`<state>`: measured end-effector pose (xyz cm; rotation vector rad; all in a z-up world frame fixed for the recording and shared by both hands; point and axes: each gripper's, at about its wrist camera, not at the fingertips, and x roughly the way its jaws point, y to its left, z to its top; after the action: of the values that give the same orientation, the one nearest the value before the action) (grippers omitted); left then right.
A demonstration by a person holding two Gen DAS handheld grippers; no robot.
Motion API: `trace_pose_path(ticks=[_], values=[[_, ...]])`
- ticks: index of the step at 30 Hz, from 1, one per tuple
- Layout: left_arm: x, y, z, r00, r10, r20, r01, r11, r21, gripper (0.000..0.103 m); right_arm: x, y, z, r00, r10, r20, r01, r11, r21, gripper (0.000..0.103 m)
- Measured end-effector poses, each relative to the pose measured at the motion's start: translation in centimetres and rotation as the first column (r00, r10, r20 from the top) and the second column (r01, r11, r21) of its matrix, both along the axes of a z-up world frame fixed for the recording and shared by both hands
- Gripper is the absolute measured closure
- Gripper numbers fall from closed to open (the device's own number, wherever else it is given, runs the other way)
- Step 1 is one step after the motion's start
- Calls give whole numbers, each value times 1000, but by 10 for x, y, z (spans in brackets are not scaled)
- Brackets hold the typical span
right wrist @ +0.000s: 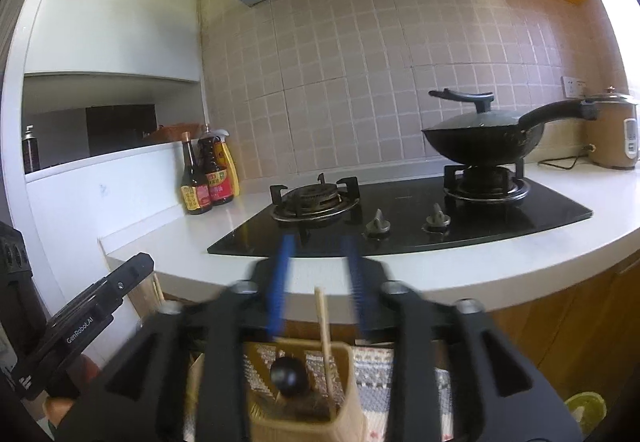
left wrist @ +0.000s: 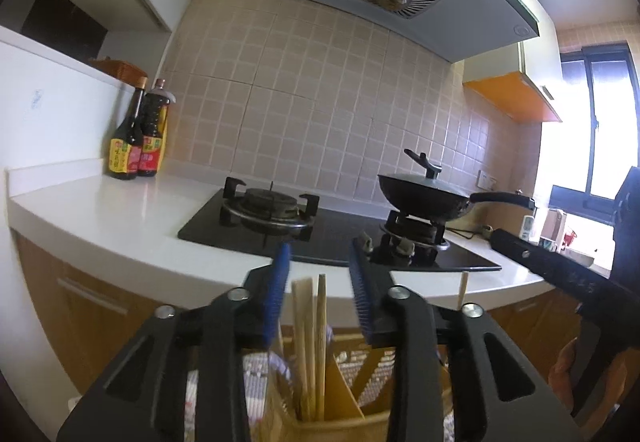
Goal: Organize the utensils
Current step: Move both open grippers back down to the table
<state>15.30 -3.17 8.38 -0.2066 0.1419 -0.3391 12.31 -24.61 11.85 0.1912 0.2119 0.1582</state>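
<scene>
In the left wrist view my left gripper (left wrist: 320, 274) is open above a tan utensil holder (left wrist: 340, 418). Several wooden chopsticks (left wrist: 308, 338) stand in the holder between the blue pads (left wrist: 276, 302), touching neither. One more chopstick (left wrist: 463, 290) sticks up to the right. In the right wrist view my right gripper (right wrist: 318, 262) is open and blurred above the same holder (right wrist: 344, 394). A single chopstick (right wrist: 324, 338) and a black round-ended utensil (right wrist: 288, 376) stand in that compartment. Nothing is gripped.
A white counter (right wrist: 460, 266) holds a black gas hob (right wrist: 400, 222) with an empty left burner (right wrist: 314, 198) and a lidded wok (right wrist: 480, 142) on the right. Sauce bottles (right wrist: 208, 178) stand at the left, a rice cooker (right wrist: 616, 130) at the right. A patterned mat (right wrist: 384, 382) lies below.
</scene>
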Motion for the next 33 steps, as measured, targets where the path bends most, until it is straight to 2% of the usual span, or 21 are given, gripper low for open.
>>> trace_pose_path(ticks=[5, 9, 13, 16, 19, 21, 25, 26, 32, 33], values=[[-28, 9, 6, 999, -24, -37, 24, 1000, -5, 57, -36, -4, 5, 998, 12, -57, -11, 1000, 7, 60], [-51, 11, 10, 991, -91, -98, 90, 996, -16, 57, -61, 3, 1, 989, 26, -147, -30, 999, -25, 60], [-70, 1, 7, 968, -161, -192, 167, 986, 15, 57, -84, 17, -9, 966, 47, -254, -67, 995, -71, 60], [-84, -14, -4, 944, -181, -275, 210, 974, 80, 57, -102, 28, -22, 939, 42, -342, -82, 991, -103, 60], [-97, -27, -25, 906, -197, -375, 266, 954, 141, 57, -119, 35, -39, 902, 32, -431, -87, 990, -108, 60], [-102, -31, -40, 880, -199, -432, 289, 945, 154, 57, -130, 34, -53, 871, 1, -492, -60, 993, -103, 60], [-108, -31, -69, 825, -206, -527, 315, 941, 125, 58, -150, 29, -81, 814, -5, -581, -34, 998, -55, 60], [-108, -31, -78, 804, -207, -558, 323, 939, 118, 60, -153, 28, -86, 801, -3, -599, -33, 998, -50, 60], [-107, -40, -112, 704, -202, -681, 382, 916, 124, 63, -178, 31, -122, 673, 59, -737, -66, 998, 20, 60], [-108, -41, -116, 697, -200, -689, 385, 914, 124, 64, -183, 31, -127, 649, 76, -757, -67, 997, 42, 60]])
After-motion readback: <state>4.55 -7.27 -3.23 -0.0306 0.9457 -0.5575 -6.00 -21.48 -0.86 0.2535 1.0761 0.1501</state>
